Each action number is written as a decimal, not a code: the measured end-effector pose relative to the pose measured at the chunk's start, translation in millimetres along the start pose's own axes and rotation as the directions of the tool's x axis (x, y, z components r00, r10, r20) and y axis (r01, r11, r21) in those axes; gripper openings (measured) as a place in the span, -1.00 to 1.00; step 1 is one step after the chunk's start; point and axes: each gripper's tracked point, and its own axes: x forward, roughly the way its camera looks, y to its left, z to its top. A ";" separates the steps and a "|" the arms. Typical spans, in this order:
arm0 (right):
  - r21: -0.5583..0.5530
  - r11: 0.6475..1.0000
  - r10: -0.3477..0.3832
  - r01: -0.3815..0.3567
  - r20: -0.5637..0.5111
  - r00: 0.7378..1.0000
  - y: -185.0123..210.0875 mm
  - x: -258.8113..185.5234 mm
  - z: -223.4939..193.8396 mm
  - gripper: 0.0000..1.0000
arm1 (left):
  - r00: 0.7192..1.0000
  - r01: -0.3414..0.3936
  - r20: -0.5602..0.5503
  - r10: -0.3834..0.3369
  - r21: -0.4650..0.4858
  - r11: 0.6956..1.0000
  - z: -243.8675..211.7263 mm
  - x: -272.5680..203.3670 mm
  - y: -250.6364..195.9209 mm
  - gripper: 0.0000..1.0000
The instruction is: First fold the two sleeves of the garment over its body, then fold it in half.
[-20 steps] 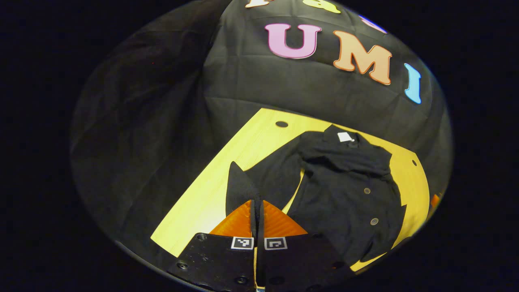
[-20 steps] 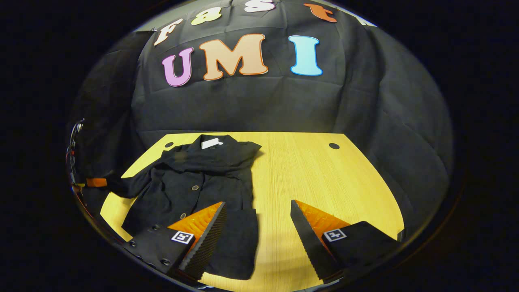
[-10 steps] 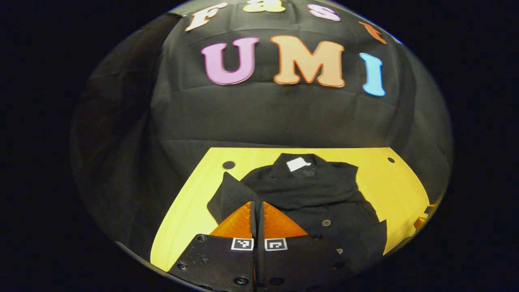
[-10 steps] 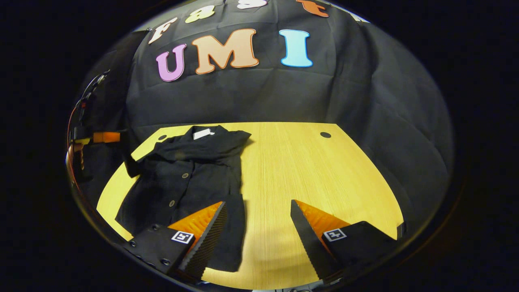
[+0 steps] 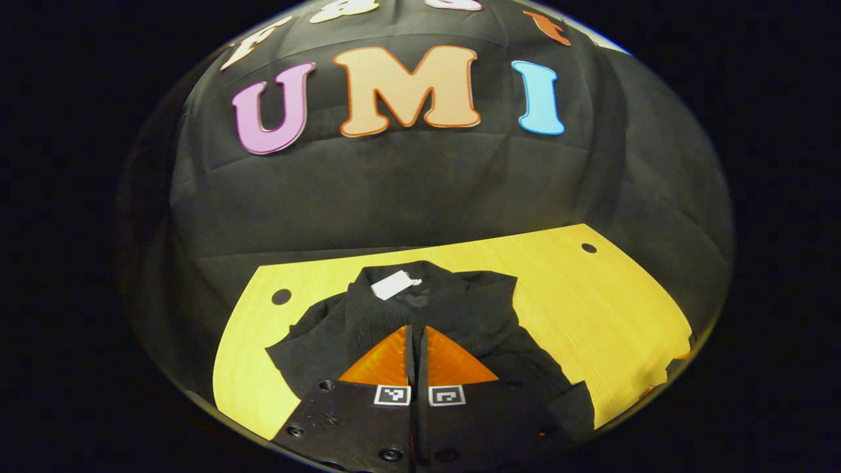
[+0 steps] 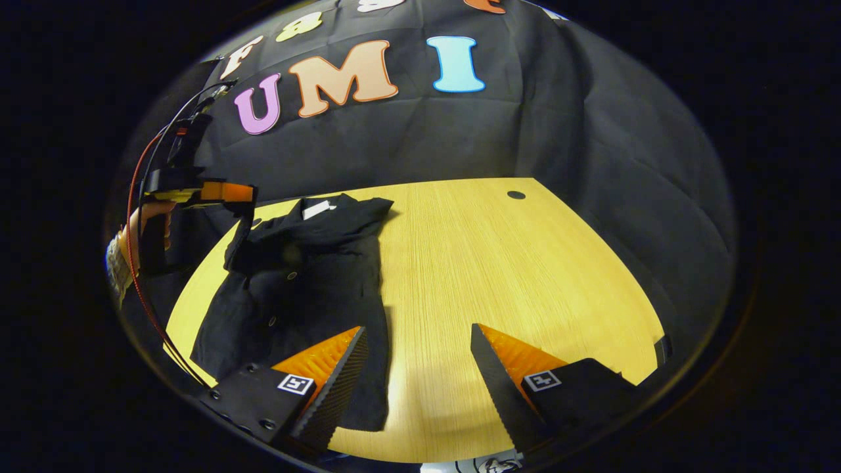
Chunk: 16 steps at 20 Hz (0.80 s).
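Left gripper view: we carry the sleeve [image 5: 368,315], pinched in our closed left claw [image 5: 416,328], over the garment [image 6: 295,282]; next, release it. Right claw [image 6: 415,338] hangs open.

- Left gripper [image 5: 416,328] carried rightward with the pinched sleeve [image 5: 368,314], from beside the shirt [image 6: 299,276] to over its chest.
- Sleeve, earlier stretched out over bare table [image 5: 591,295], now drawn across the shirt's body toward the collar.
- In the right gripper view, left gripper [image 6: 244,194] risen from the frame's low left edge to above the shirt's shoulder, with the hand [image 6: 141,223] now visible.
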 end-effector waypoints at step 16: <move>0.060 0.997 -0.053 0.057 -0.062 0.997 -32.6 14.8 -8.8 0.99 | 0.983 0.174 -0.075 -0.170 0.040 0.984 -14.7 105.4 -133.2 -1.00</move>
